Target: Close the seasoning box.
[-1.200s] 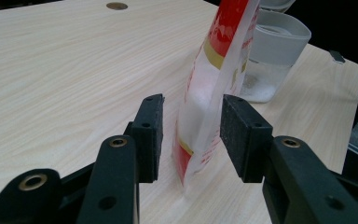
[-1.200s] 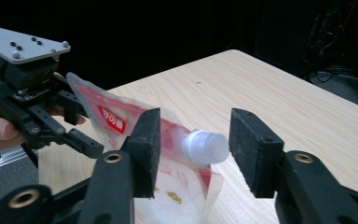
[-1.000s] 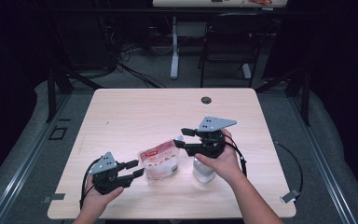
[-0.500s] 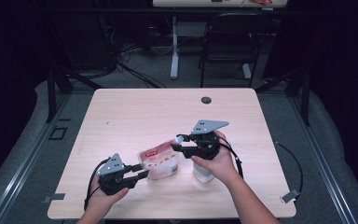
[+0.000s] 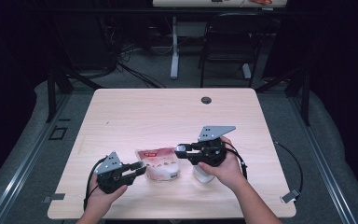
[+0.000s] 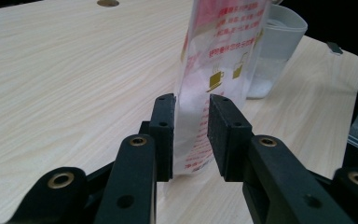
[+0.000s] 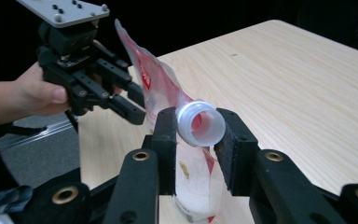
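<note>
Pale wooden tabletop (image 5: 168, 116) against a dark room, with a grommet hole (image 5: 206, 100) near the far edge. Standing near the front edge: clear plastic pouch with red print and a white screw spout (image 5: 161, 163), partly filled with white powder, held upright from both sides, probably to steady it for pouring or opening. Left gripper (image 6: 191, 135): jaws just closing, now pinching the pouch's lower edge between the pads, seemingly as an anchor. Right gripper (image 7: 196, 140): jaws just closing around the white spout (image 7: 200, 123), pads at its sides; firm contact hard to confirm, apparently to control the opening. Just beside the pouch, under the right hand: clear plastic cup (image 6: 272, 51) holding some white powder, likely the receiving vessel.
</note>
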Tool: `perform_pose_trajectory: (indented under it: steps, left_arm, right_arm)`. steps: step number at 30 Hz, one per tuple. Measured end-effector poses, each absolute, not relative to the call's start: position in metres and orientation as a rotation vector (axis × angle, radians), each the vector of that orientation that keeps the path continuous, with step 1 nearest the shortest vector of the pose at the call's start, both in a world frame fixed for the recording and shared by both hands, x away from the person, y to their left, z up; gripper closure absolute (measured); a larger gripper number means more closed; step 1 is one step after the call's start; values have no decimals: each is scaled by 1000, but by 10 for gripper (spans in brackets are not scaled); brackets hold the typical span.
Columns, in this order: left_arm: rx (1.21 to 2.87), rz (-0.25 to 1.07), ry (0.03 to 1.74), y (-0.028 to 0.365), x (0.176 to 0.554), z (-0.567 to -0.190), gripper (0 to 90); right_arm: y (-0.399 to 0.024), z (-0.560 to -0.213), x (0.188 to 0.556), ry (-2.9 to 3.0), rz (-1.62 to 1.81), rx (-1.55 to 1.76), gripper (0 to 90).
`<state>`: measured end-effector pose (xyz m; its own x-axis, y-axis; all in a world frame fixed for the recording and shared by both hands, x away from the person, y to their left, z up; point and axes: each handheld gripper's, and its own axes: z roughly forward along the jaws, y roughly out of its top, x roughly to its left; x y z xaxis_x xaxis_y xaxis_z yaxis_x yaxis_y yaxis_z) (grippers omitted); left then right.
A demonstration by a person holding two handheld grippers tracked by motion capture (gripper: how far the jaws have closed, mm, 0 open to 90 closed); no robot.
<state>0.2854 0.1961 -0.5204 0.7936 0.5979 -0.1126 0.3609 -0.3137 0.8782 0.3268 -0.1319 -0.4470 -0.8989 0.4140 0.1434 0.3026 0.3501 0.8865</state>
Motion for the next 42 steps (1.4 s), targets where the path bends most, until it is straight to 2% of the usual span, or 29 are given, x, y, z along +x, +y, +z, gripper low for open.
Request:
perform_pose_trajectory:
  steps: [31,42]
  left_arm:
    - [1949,306,764,195,289,-525,691]
    - [1944,309,776,199,289,-525,669]
  right_arm:
    - [-141,-441,319,2528,1510,632,706]
    - [-139,-439,320,2542,1490,623,673]
